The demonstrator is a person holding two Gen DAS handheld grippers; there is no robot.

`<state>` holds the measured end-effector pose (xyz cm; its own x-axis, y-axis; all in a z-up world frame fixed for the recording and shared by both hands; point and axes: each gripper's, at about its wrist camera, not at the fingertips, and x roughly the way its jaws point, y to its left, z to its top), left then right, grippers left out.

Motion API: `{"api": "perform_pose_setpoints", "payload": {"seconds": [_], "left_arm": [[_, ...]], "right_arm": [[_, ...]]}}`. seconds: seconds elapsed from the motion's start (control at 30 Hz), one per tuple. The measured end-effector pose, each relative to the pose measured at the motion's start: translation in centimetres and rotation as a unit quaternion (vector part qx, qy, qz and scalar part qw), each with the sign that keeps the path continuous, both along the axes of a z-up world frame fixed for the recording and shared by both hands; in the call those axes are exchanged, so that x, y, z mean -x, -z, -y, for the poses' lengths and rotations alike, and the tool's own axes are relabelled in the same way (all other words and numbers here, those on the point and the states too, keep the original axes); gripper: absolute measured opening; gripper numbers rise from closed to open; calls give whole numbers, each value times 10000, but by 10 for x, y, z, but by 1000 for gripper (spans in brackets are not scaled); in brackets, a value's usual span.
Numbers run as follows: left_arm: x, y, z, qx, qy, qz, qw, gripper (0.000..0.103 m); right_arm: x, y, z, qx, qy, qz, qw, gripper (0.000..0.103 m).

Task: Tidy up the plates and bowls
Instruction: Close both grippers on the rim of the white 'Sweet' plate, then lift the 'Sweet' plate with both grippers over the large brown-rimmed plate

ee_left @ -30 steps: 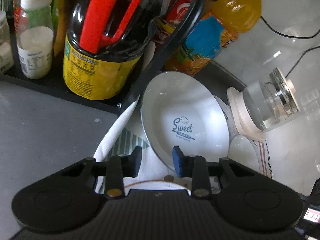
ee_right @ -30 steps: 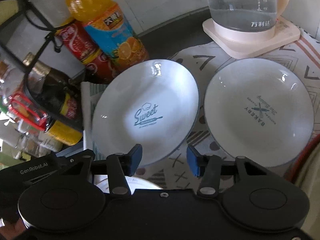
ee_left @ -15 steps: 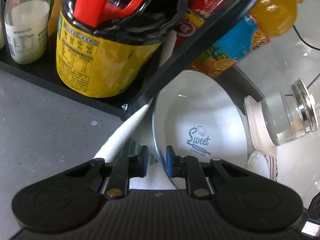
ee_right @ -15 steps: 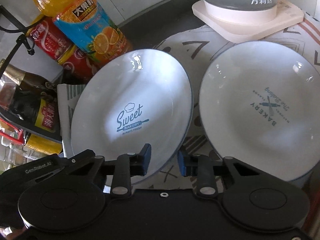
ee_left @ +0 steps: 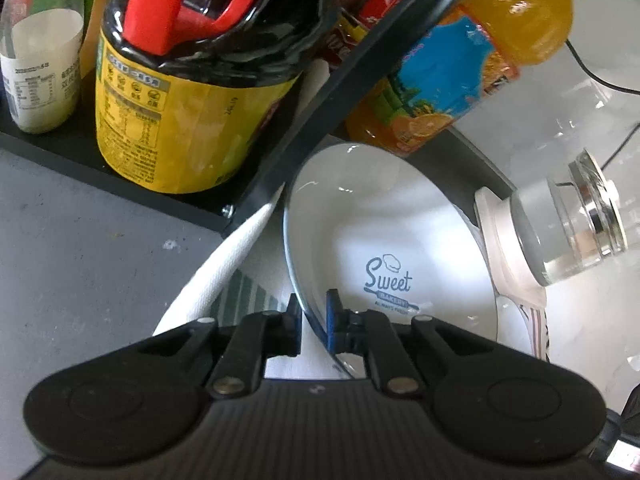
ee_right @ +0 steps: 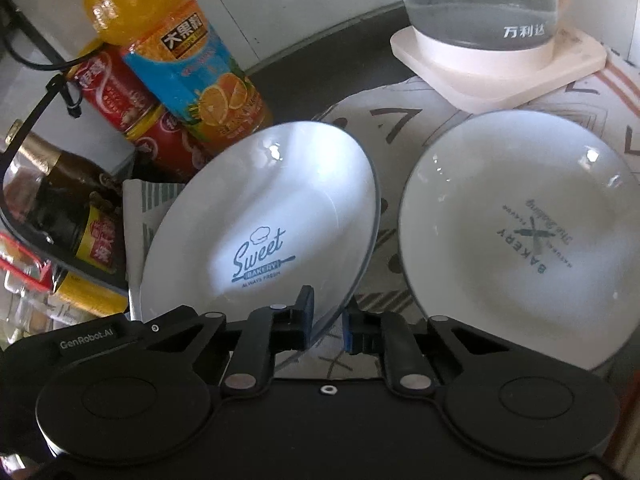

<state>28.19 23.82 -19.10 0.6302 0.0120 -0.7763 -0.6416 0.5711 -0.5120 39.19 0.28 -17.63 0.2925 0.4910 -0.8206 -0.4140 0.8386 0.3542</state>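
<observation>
Now both my jaws have just closed on the Sweet plate [ee_right: 260,216], left gripper [ee_left: 314,322] and right gripper [ee_right: 326,324] pinching opposite near rims, the Bakery plate [ee_right: 516,236] lying rightward

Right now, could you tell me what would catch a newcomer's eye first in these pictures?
Both grippers pinch the rim of the white Sweet plate: the left gripper on one edge, the right gripper on the other. Beside it lies a Bakery plate, with an orange juice bottle behind.
</observation>
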Motion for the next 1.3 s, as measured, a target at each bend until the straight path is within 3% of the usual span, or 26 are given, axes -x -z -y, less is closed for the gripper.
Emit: {"api": "perform_pose_setpoints", "payload": {"seconds": [0.57,1.3], "left_arm": [[50,-42,35,-188,306,216,9991,10],[136,-52,70,-160,483,171,9986,11]], "right_arm": [[65,-36,30,-259,-28,350,9990,14],[148,-55,65,-224,-186,454,9985,15]]}}
